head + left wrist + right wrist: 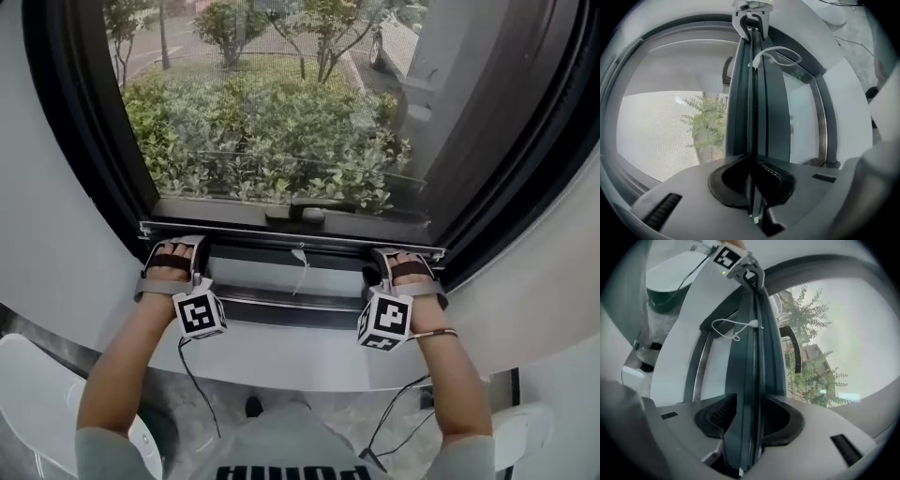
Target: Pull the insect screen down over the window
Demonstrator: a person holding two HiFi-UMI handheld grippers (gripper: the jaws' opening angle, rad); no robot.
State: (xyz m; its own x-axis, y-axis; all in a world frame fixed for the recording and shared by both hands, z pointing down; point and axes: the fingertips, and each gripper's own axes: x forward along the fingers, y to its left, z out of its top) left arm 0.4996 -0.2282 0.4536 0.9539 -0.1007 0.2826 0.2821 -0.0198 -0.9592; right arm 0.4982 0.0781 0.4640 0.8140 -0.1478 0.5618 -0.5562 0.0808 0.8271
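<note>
While the left gripper (752,176) clamps the screen bar (749,103), the right gripper (743,423) straddles it, released.

The screen bar (746,103) looks like dark metal with a smooth satin finish; light streaks run along its edges. The insect screen (661,136) is a fine woven mesh, matt and translucent. The window frame (66,141) is black and smooth, with a dull sheen. The wall (37,244) is white, smooth and matt. The pull cord (780,52) is white and smooth. The left gripper (752,178) and right gripper (747,420) have grey matt plastic bodies. Their pads (717,415) are black, ribbed and rubber-like. The bangle (436,333) is thin, shiny metal.
</note>
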